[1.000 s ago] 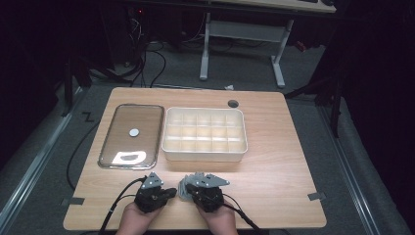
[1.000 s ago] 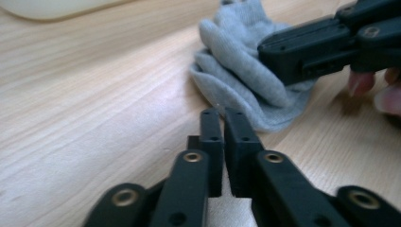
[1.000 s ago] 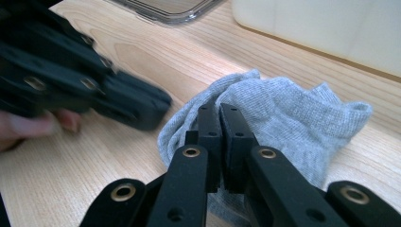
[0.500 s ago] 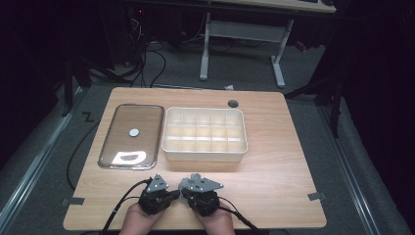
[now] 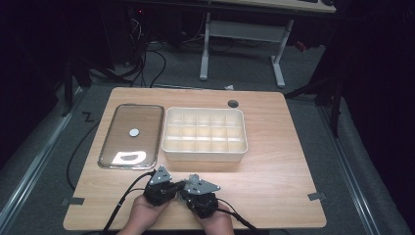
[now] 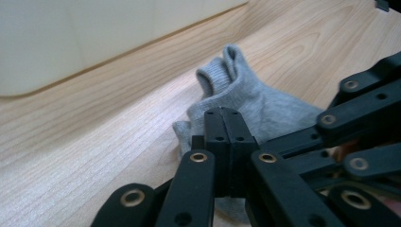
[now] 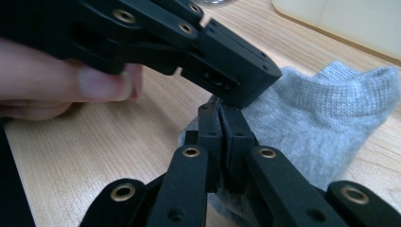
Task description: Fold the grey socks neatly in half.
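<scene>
You are holding both grippers side by side at the near edge of the wooden table (image 5: 274, 161), your hands coming in from the bottom of the high view. Your left gripper (image 6: 229, 124) is sitting with its jaws pressed together, their tips lying against a grey sock (image 6: 265, 106); whether any cloth is caught between them cannot be told. Within the last half second those jaws have been closing again after a slight opening. Your right gripper (image 7: 221, 124) is also resting with its jaws pressed together, tips against the same sock (image 7: 326, 109), and the left gripper's black jaws are crossing just above them in the right gripper view, with the fingers (image 7: 94, 82) of your left hand showing behind.

The sock is lying flat on the table between the two grippers, near the front edge, its ribbed cuff pointing away towards the far side. Just beyond it, a cream divided tray (image 5: 169, 128) is standing in the middle of the table, its near wall close to the sock but apart from it. To the left of the tray, a clear lid (image 5: 122, 122) with a small round knob (image 5: 133, 132) is lying flat, catching a patch of light.
</scene>
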A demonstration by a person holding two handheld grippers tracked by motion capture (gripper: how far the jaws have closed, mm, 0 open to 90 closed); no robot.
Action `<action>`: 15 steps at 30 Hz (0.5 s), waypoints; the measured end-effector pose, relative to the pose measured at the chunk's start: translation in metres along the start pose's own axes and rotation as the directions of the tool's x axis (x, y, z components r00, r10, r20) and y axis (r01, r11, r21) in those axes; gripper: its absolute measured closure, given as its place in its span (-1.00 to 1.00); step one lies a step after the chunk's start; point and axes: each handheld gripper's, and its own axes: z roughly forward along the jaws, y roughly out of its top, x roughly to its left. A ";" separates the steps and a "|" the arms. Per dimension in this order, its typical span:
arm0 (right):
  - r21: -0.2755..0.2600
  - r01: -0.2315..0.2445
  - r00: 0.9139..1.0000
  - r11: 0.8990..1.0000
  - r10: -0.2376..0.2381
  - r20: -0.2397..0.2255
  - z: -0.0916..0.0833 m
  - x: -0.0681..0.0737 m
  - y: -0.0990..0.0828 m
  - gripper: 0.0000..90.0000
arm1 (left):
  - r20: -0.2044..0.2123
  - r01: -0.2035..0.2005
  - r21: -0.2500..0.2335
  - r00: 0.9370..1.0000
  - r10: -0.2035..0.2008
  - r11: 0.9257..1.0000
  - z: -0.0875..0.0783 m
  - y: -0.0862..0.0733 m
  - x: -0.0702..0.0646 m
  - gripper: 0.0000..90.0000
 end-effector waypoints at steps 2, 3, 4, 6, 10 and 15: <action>0.002 -0.001 1.000 1.000 0.001 -0.004 0.000 0.000 0.000 0.96 | -0.004 -0.004 0.001 1.000 0.004 1.000 0.002 -0.002 0.001 1.00; 0.000 -0.004 1.000 1.000 0.004 -0.007 -0.001 -0.001 0.000 0.94 | -0.003 -0.005 0.001 1.000 0.005 1.000 0.003 -0.002 0.001 1.00; -0.003 -0.004 1.000 1.000 0.004 -0.012 -0.002 -0.001 0.000 0.91 | -0.001 -0.006 0.001 1.000 0.006 1.000 0.003 -0.003 0.001 1.00; -0.007 -0.006 1.000 1.000 0.006 -0.027 -0.007 0.000 0.001 0.89 | -0.005 -0.006 0.000 1.000 0.006 1.000 0.003 -0.003 0.001 1.00; -0.071 -0.005 1.000 0.997 0.006 0.005 -0.033 -0.003 0.008 0.90 | -0.004 -0.013 -0.002 1.000 0.013 1.000 0.003 -0.004 0.002 1.00; -0.029 -0.038 0.997 0.999 0.039 0.067 -0.033 -0.025 0.004 0.90 | -0.006 -0.015 -0.003 1.000 0.015 1.000 0.004 -0.004 0.002 1.00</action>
